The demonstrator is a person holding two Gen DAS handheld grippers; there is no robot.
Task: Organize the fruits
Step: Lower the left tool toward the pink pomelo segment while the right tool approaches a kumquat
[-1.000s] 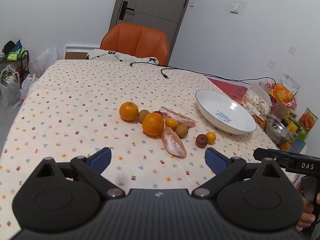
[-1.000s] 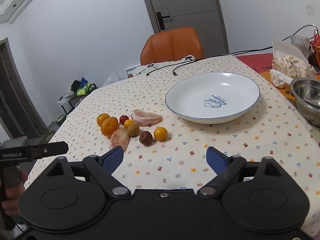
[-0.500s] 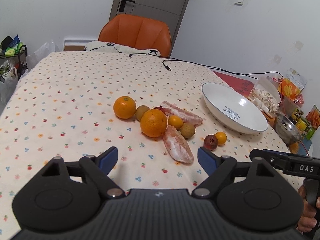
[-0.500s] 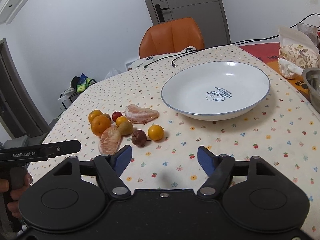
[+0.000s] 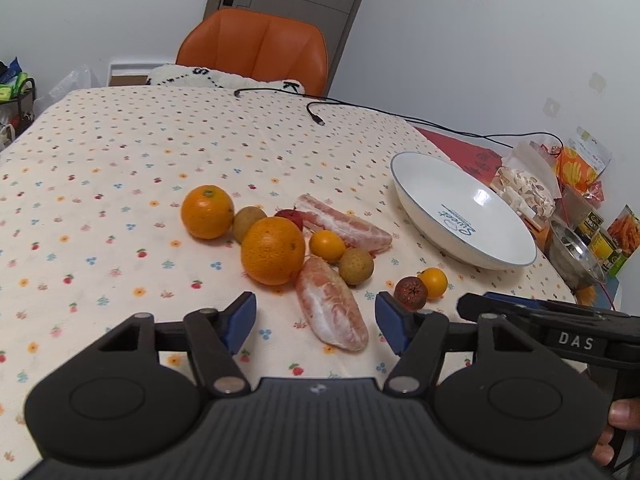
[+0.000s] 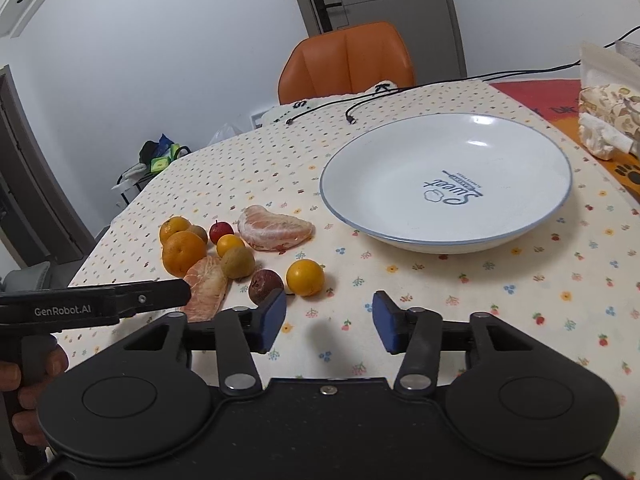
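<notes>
Two tongs hang low over the tabletop (image 5: 120, 152), both spread wide w/ nothing between the blue pads. Tabletop is covered in a cream cloth printed w/ tiny flowers and cherries, soft-looking, a few creases. An orange padded chair (image 5: 256, 48) stands at the far edge.

White plate (image 6: 446, 182): glossy, round, shallow, thin blue rim, blue "Sweet" print inside, no fruit in it. It sits apart from the fruit cluster, on its right side.

Left tongs (image 5: 316, 320): matte black plastic, pads either side of the near peeled citrus wedge (image 5: 332, 308), not touching it. Wedge is pinkish, fibrous, elongated. A second peeled wedge (image 5: 346, 226) lies further back, flatter.

Right tongs (image 6: 328, 322): pads over bare cloth, just in front of the dark red fruit (image 6: 266, 286) & small yellow-orange fruit (image 6: 305, 277).

Fruit, all on the cloth in one loose cluster: two dimpled round oranges (image 5: 273, 256) (image 5: 207, 212), two dull tan-brown round fruits (image 5: 356, 266) (image 5: 249, 222), another small yellow-orange one (image 5: 327, 246), a small shiny red fruit (image 6: 221, 232) at the back.
</notes>
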